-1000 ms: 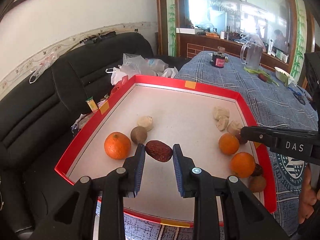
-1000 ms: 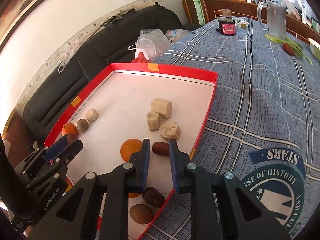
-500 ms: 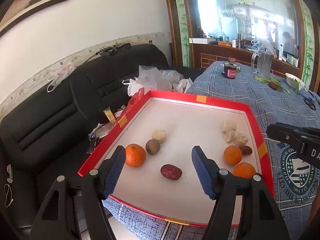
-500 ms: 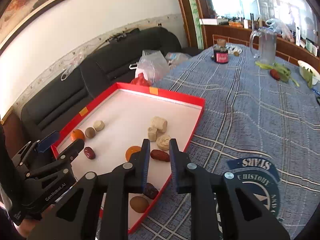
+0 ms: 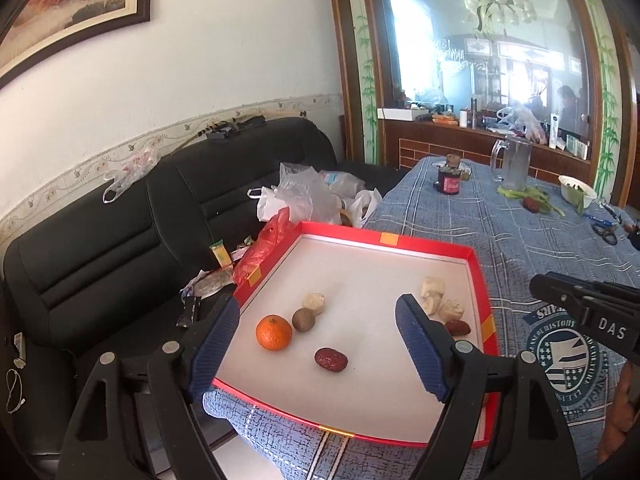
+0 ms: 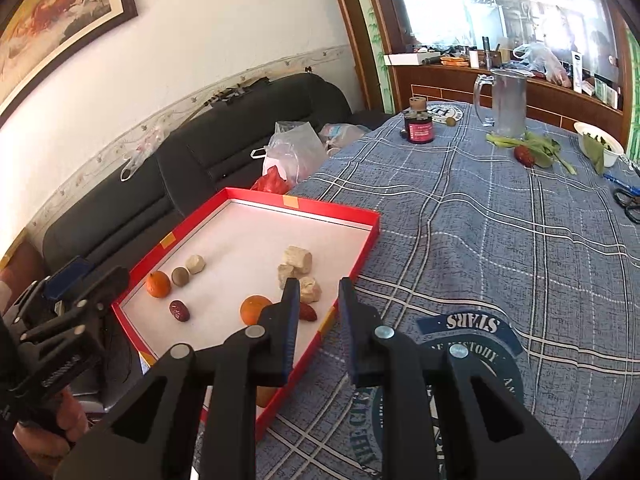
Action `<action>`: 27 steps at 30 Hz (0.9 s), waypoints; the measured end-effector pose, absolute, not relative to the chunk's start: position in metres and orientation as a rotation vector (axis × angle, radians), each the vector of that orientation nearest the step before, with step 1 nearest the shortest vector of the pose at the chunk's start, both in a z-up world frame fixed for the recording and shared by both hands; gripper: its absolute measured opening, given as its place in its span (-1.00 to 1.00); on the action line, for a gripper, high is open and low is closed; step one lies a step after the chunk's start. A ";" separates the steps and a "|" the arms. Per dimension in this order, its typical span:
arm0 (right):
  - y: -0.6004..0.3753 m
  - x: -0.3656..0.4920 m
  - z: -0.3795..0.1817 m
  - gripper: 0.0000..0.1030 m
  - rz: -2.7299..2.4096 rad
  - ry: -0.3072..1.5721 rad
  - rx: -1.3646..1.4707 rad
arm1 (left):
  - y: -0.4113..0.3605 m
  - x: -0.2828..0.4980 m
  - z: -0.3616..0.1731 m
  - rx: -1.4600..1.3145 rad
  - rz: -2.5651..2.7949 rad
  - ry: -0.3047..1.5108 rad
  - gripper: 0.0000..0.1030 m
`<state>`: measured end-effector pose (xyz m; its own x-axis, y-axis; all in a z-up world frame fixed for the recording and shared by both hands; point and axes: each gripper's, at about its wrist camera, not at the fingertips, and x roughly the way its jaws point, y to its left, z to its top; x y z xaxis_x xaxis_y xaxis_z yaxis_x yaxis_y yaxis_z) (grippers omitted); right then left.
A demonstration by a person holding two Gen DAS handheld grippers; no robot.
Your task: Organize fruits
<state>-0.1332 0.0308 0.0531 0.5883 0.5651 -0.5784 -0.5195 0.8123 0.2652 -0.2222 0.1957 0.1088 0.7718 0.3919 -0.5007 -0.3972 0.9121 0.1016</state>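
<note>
Fruits lie in the red tray [image 5: 478, 280]: an orange [image 5: 274, 332] beside a date [image 5: 330, 359]. Left claw [image 5: 320, 344] is spread wide, holding nothing. Right claw [image 6: 319, 316], marked "DAS", is slightly apart and empty above the tray's edge.

Bright daylight, both views, entering through the large glass partition with bamboo-painted wooden frame [image 5: 492, 60] at upper right; panes blown out and hazy there. Soft glare on the white plaster wall [image 5: 220, 48] in the upper centre. White floor of the red-rimmed cardboard tray [image 5: 360, 280] evenly lit, near overexposed, only short soft shadows under the fruit. Black leather sofa [image 5: 100, 248] at left underexposed, detail crushed. Strong fisheye bowing: door frame and wall border curved, black vignette in all corners. Sharp at centre, mild softness and smear toward frame edges. No motion blur.
</note>
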 end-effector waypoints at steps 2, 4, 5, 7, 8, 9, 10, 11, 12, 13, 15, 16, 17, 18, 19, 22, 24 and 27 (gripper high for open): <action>0.027 -0.134 0.054 -0.57 0.632 0.699 0.077 | 0.191 -0.223 0.113 -0.004 0.421 0.532 0.58; 0.024 -0.135 0.055 -0.57 0.633 0.696 0.081 | 0.187 -0.224 0.116 -0.002 0.414 0.524 0.59; 0.022 -0.136 0.056 -0.57 0.634 0.693 0.082 | 0.185 -0.224 0.116 0.001 0.412 0.521 0.59; 0.019 -0.140 0.058 -0.57 0.639 0.685 0.089 | 0.182 -0.224 0.118 0.009 0.414 0.517 0.60; 0.017 -0.141 0.059 -0.57 0.643 0.681 0.094 | 0.180 -0.224 0.120 0.013 0.417 0.514 0.60; 0.015 -0.143 0.061 -0.56 0.646 0.674 0.101 | 0.179 -0.224 0.120 0.016 0.419 0.511 0.60; 0.014 -0.144 0.063 -0.53 0.649 0.669 0.104 | 0.178 -0.225 0.121 0.018 0.421 0.508 0.62; 0.012 -0.146 0.064 -0.48 0.651 0.662 0.107 | 0.176 -0.225 0.122 0.021 0.424 0.505 0.63; 0.010 -0.148 0.067 -0.32 0.653 0.651 0.112 | 0.176 -0.226 0.123 0.023 0.427 0.502 0.64; 0.009 -0.150 0.069 -0.14 0.654 0.640 0.118 | 0.176 -0.226 0.123 0.025 0.431 0.499 0.64; 0.005 -0.155 0.073 0.01 0.658 0.607 0.127 | 0.176 -0.227 0.124 0.025 0.436 0.496 0.65; 0.005 -0.158 0.076 0.04 0.658 0.592 0.125 | 0.176 -0.227 0.125 0.024 0.441 0.494 0.67; 0.005 -0.161 0.078 0.05 0.658 0.580 0.118 | 0.176 -0.228 0.125 0.024 0.445 0.493 0.67; 0.006 -0.163 0.080 0.06 0.657 0.571 0.111 | 0.176 -0.228 0.125 0.023 0.450 0.493 0.68; 0.006 -0.165 0.081 0.09 0.657 0.561 0.108 | 0.176 -0.228 0.125 0.023 0.455 0.493 0.69; 0.006 -0.175 0.086 0.33 0.652 0.515 0.084 | 0.177 -0.229 0.126 0.017 0.472 0.494 0.73; 0.007 -0.179 0.087 0.48 0.637 0.489 0.067 | 0.178 -0.230 0.127 0.008 0.486 0.493 0.83; 0.005 -0.183 0.089 0.63 0.629 0.464 0.064 | 0.182 -0.233 0.128 -0.031 0.499 0.484 0.99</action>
